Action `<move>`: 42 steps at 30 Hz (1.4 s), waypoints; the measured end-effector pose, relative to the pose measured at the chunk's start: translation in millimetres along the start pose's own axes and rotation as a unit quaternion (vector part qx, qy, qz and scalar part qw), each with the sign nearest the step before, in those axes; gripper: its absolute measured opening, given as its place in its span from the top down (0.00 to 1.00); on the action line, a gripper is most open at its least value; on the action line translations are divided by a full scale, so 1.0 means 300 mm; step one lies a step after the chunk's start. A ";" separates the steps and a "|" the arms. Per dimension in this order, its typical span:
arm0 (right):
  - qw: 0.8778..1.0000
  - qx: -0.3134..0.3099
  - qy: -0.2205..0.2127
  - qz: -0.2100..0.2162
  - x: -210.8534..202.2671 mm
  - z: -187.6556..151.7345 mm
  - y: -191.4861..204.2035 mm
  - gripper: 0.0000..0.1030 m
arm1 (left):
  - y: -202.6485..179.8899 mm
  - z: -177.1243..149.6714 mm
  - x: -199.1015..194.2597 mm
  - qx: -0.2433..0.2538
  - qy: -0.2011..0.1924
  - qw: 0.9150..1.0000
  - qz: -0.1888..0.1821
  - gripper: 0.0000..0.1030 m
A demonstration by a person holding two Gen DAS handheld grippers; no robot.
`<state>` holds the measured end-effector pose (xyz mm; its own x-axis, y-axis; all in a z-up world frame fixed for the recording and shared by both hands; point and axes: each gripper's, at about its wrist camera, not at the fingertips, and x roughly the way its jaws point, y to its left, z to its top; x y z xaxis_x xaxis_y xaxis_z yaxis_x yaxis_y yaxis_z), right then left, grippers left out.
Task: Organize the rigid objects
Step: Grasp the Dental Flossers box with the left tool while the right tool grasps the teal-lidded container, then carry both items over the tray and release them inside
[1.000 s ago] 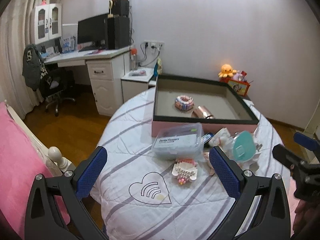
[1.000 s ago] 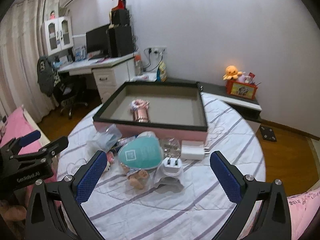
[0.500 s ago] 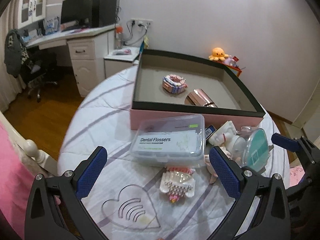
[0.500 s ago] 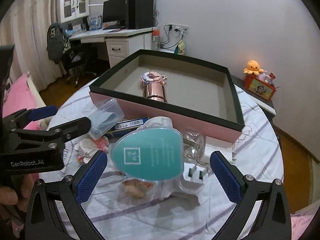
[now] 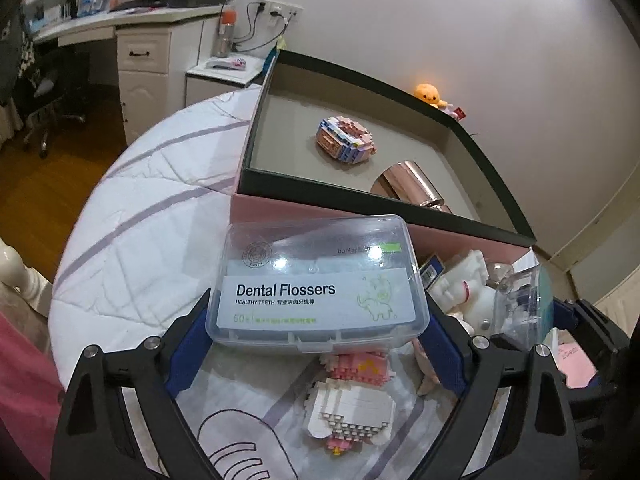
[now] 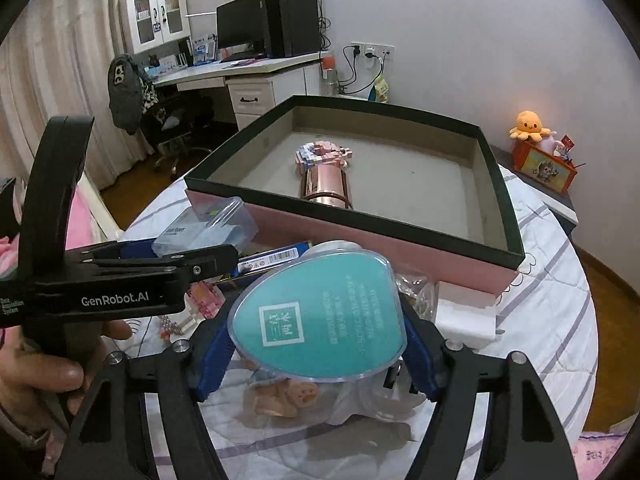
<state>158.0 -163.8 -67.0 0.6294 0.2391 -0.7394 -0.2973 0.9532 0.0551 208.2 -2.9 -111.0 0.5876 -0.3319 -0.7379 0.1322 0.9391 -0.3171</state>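
A clear plastic box labelled Dental Flossers (image 5: 320, 280) lies in front of the pink storage box (image 5: 280, 208). My left gripper (image 5: 316, 320) straddles it, jaws closing, and the blue pads (image 5: 188, 344) lie against its short sides. A teal heart-shaped case (image 6: 320, 316) sits between the pads (image 6: 212, 356) of my right gripper (image 6: 316, 344), whose jaws are closing on its edges. The storage box (image 6: 360, 232) holds a small brick model (image 6: 320, 152) and a rose-gold cylinder (image 6: 326, 184). In the right wrist view a hand holds the left gripper (image 6: 188, 252) at the left.
Under and around the two items lie a pink-and-white block figure (image 5: 352, 400), a white toy (image 5: 464, 284), a white charger (image 6: 464, 316), a small doll (image 6: 280, 396) and a blue packet (image 6: 272, 258). The round table's striped cloth (image 5: 152, 240) ends close by on the left. A desk and chair stand beyond.
Both grippers have come down and forward onto the pile. The left jaws narrowed around the flossers box, and the right jaws narrowed a good deal around the teal case.
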 end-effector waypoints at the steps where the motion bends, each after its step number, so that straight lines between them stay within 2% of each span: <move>1: 1.000 0.003 -0.002 0.003 -0.004 -0.001 -0.004 0.29 | -0.004 -0.001 -0.007 0.003 -0.004 1.000 0.006 0.10; 9: 0.999 0.012 -0.023 0.019 -0.048 0.007 -0.014 0.29 | -0.038 -0.018 -0.103 0.037 -0.038 0.997 0.048 0.10; 13: 0.998 0.020 -0.042 0.029 -0.095 0.033 -0.028 0.29 | -0.059 -0.011 -0.168 0.053 -0.052 0.996 0.056 0.10; 17: 0.997 0.021 -0.067 0.029 -0.135 0.103 -0.065 0.29 | -0.097 0.046 -0.227 0.072 -0.076 0.993 0.058 0.10; 22: 0.995 0.025 -0.094 0.014 -0.133 0.243 -0.148 0.29 | -0.148 0.196 -0.260 0.092 -0.119 0.987 0.065 0.10; 25: 0.995 0.030 -0.095 0.009 -0.093 0.320 -0.198 0.29 | -0.170 0.294 -0.224 0.098 -0.126 0.985 0.069 0.09; 30: 0.997 0.038 -0.062 0.001 0.037 0.390 -0.268 0.29 | -0.205 0.396 -0.098 0.107 -0.114 0.985 0.076 0.09; 36: 0.998 0.055 -0.004 -0.002 0.217 0.389 -0.346 0.28 | -0.236 0.457 0.078 0.117 -0.080 0.986 0.090 0.09; 42: 0.998 0.054 0.023 -0.009 0.286 0.379 -0.380 0.28 | -0.243 0.472 0.167 0.121 -0.053 0.986 0.097 0.09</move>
<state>327.5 -230.8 -60.6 0.5994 0.2146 -0.7711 -0.2054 0.9724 0.1110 341.0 -75.3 -40.6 0.6987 -0.1452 -0.7005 0.1892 0.9818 -0.0148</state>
